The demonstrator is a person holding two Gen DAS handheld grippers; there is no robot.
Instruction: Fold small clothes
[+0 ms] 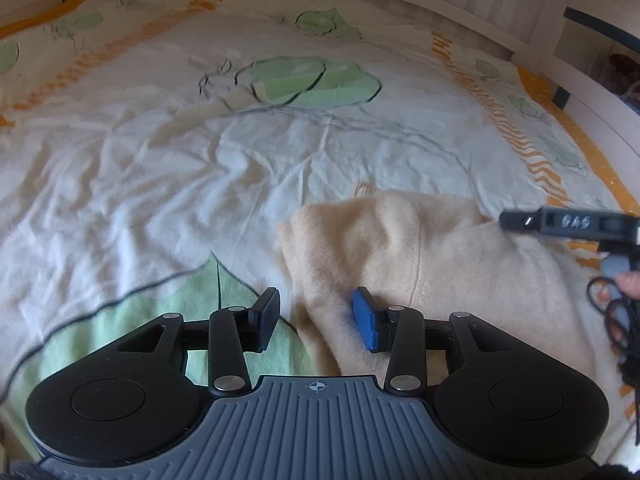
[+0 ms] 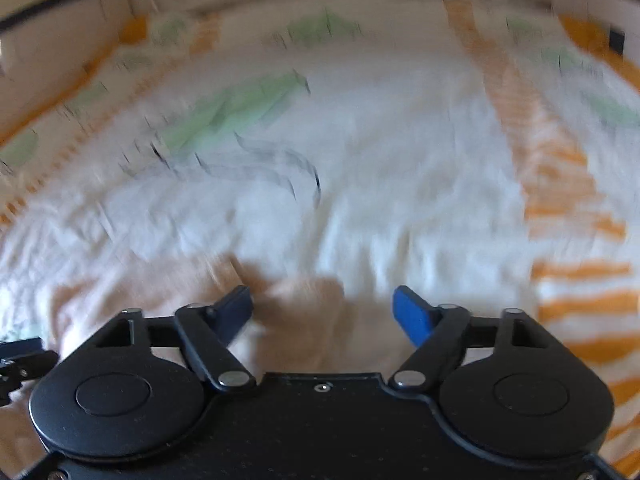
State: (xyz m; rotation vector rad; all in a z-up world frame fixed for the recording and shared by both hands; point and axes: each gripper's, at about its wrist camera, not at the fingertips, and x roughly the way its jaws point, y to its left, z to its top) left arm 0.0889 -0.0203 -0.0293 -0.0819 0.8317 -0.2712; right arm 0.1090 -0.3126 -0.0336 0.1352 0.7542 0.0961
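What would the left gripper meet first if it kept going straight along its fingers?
Probably the cream garment: its left edge lies between the open fingers of the left gripper, with the bedsheet beyond. Height above the cloth is unclear, so contact is a guess.

Both my wrist cameras are looking forward low over the bed [image 1: 200, 184], close to it, sharing the cream garment [image 1: 420, 256] and patterned sheet [image 2: 360, 160].

Bedspread [image 1: 160, 168] open ahead — garment [image 1: 420, 260] bunched right.
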